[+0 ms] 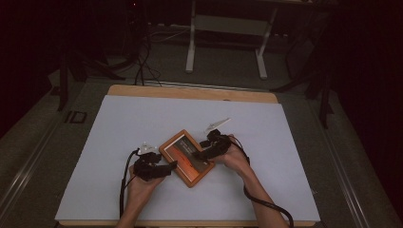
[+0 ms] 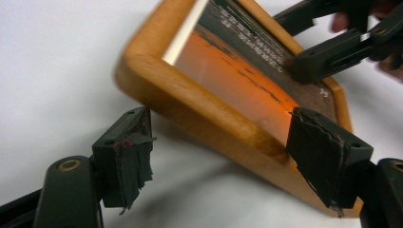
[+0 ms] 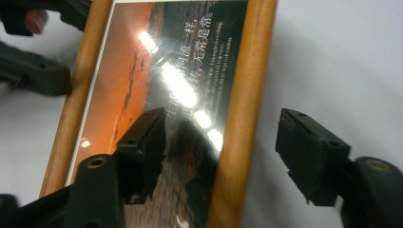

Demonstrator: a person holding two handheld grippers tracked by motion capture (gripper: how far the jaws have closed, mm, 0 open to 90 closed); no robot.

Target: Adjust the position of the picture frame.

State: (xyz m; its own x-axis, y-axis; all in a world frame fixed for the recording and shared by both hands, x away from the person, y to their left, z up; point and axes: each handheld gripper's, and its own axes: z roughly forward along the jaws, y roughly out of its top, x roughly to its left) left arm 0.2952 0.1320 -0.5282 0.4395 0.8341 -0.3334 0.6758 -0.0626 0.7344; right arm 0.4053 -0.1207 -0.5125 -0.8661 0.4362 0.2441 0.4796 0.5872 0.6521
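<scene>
We've got a wooden picture frame (image 1: 186, 157) near the middle of the desk (image 1: 119, 123), angled diagonally, with a gripper working it from each side. From above, the left gripper (image 1: 170, 166) comes in at the frame's near-left edge and the right gripper (image 1: 199, 153) reaches over its far-right side, so the frame sits between the two hands.

In the left gripper view, our jaws are spread wide. The frame's rounded corner (image 2: 142, 71) looks lifted off the white surface, with a shadow beneath it. One jaw sits over the long wooden rail, the other stands clear on the desk side. We read that as lining up to take the rail, not a grip yet.

In the right gripper view, the jaws are spread too, straddling the opposite rail (image 3: 240, 114): one jaw over the glazed picture, one outside on the desk. Nothing is pinched there either, and whether the inner jaw presses the glass we cannot tell. A hold from both sides would let us tip or turn the frame without it skating away.

The frame is warm, smooth, honey-coloured wood with softened corners. The glazing (image 3: 180, 85) is glossy and throws back bright ceiling lights over an orange-and-dark print with lines of small pale text. The desk top is matte and pale, the jaw pads black, worn and ragged.
</scene>
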